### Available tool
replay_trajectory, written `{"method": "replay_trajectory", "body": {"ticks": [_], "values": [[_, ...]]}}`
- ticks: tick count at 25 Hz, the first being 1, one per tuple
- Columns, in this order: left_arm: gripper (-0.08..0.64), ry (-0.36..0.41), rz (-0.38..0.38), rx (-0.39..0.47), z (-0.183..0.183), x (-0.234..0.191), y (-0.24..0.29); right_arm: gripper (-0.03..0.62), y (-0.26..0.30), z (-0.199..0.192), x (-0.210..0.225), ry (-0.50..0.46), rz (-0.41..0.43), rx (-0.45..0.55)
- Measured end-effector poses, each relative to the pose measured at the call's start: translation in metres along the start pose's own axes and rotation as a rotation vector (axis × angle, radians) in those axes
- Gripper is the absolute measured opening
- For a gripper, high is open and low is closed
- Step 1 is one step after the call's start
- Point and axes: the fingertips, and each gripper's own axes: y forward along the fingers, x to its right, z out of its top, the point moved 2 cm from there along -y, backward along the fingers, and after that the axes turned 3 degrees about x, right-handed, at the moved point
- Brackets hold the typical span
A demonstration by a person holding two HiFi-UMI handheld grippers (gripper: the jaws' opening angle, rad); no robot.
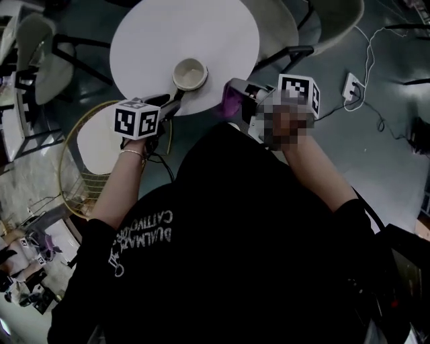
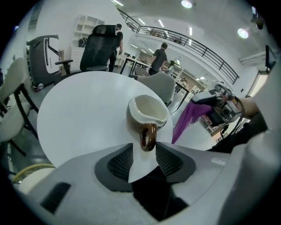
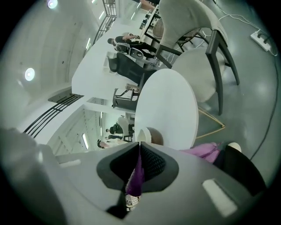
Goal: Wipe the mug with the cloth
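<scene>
1. The pads of the left gripper are held wide apart. Nothing is pressed by them, and the brown handle of the mug is seen just ahead of the gap between them
2. The pads of the right gripper are closed tight on the purple cloth. A strip of it is pinched between them, while the rest hangs loose from the gripper
3. The mug is stood upright on the round white table, near the edge closest to the person, with its handle turned toward the left gripper. Its inside is cream and its outside brown
4. The cloth is held off the table, to the right of the mug and apart from it
5. Light-coloured chairs are placed around the far side of the table, and a power strip is laid on the grey floor to the right
</scene>
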Motion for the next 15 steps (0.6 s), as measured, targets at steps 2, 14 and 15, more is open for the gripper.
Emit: {"method": "replay_trajectory", "body": {"ticks": [2, 14, 15], "values": [[0.166, -0.021, 0.022, 0.008, -0.005, -0.002, -0.008, 0.017, 0.001, 0.012, -0.007, -0.033, 0.023, -0.011], [0.039, -0.308, -0.026, 0.574, 0.059, -0.002, -0.108, 0.017, 0.024, 0.059, -0.113, -0.134, 0.338, 0.002], [0.01, -0.28, -0.053, 0.625, 0.07, 0.004, -0.118, 0.017, 0.022, 0.061, -0.129, -0.154, 0.377, 0.01]]}}
